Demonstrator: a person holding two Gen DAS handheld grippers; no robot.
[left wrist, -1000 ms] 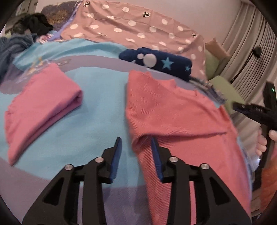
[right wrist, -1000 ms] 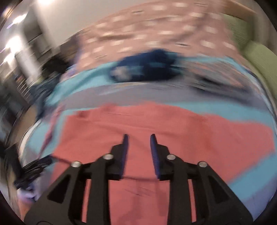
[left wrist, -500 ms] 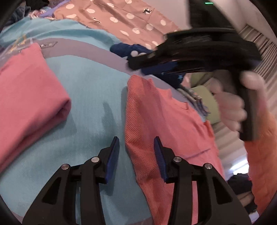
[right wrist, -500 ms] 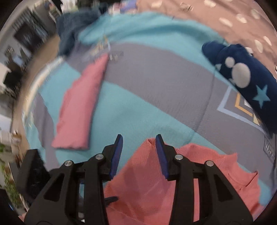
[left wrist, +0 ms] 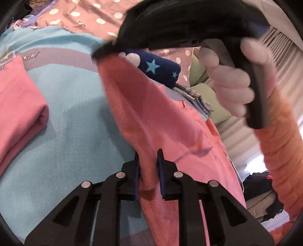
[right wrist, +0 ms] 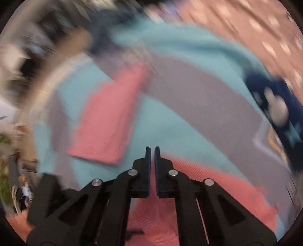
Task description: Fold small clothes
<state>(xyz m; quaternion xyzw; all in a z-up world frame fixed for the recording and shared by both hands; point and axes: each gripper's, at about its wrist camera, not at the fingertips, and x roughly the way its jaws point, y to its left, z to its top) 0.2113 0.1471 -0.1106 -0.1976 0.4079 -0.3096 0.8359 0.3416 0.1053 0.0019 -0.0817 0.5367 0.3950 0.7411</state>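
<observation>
A salmon-pink garment (left wrist: 151, 117) lies on the blue and grey bedspread (left wrist: 72, 121). My left gripper (left wrist: 148, 162) is shut on its near left edge. My right gripper (left wrist: 98, 54) shows in the left wrist view, gripping the far corner of the same edge and lifting it. In the blurred right wrist view, the right gripper (right wrist: 152, 155) has its jaws almost together with the garment (right wrist: 217, 185) just below them. A folded pink garment (left wrist: 17, 107) lies to the left, and also shows in the right wrist view (right wrist: 111, 121).
A folded navy garment with stars and dots (left wrist: 157, 68) lies at the back, before a dotted pink cover (left wrist: 85, 17). Green cushions (left wrist: 208, 94) and curtains (left wrist: 287, 62) are at the right. Dark clothes (left wrist: 259, 185) are piled low on the right.
Both grippers have shut on the salmon garment's left edge, the left at the near end, the right at the far corner. The edge now rises off the bed. The right wrist view is blurred.
</observation>
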